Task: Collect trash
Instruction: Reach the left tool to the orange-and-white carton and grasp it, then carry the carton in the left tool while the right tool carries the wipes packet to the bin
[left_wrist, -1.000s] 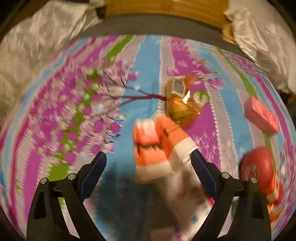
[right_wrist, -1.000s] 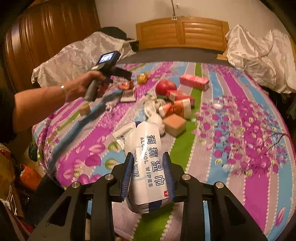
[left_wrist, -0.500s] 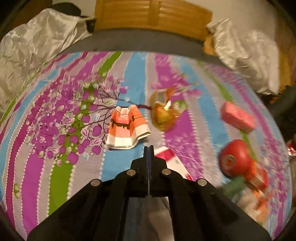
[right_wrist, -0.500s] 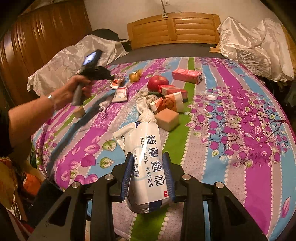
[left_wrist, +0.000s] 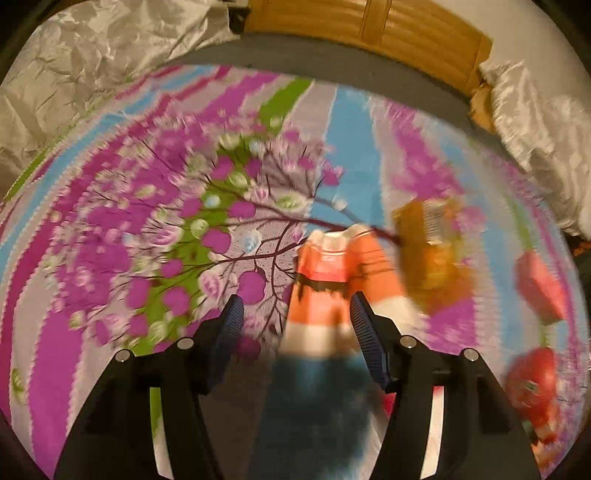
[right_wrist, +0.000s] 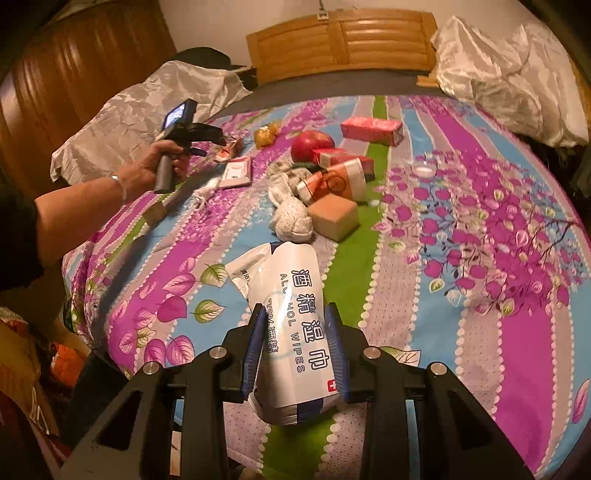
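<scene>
Left tool (left_wrist: 295, 314): jaws opening above the bed (right_wrist: 517, 369), an orange-and-white wrapper (left_wrist: 332, 273) blurred between the pads, neither pad pressing on it.
Right tool (right_wrist: 295, 339): pinching a white alcohol wipes pack (right_wrist: 295, 314) at the bed's near edge.
Trash: a red ball (right_wrist: 312, 142), pink box (right_wrist: 371, 129), tan block (right_wrist: 334, 216) and grey sock (right_wrist: 291, 218) cluster mid-bed, toward the headboard (right_wrist: 343, 40).
Person: a hand (right_wrist: 159, 162) grips the left tool's handle over the bed's left side.
</scene>
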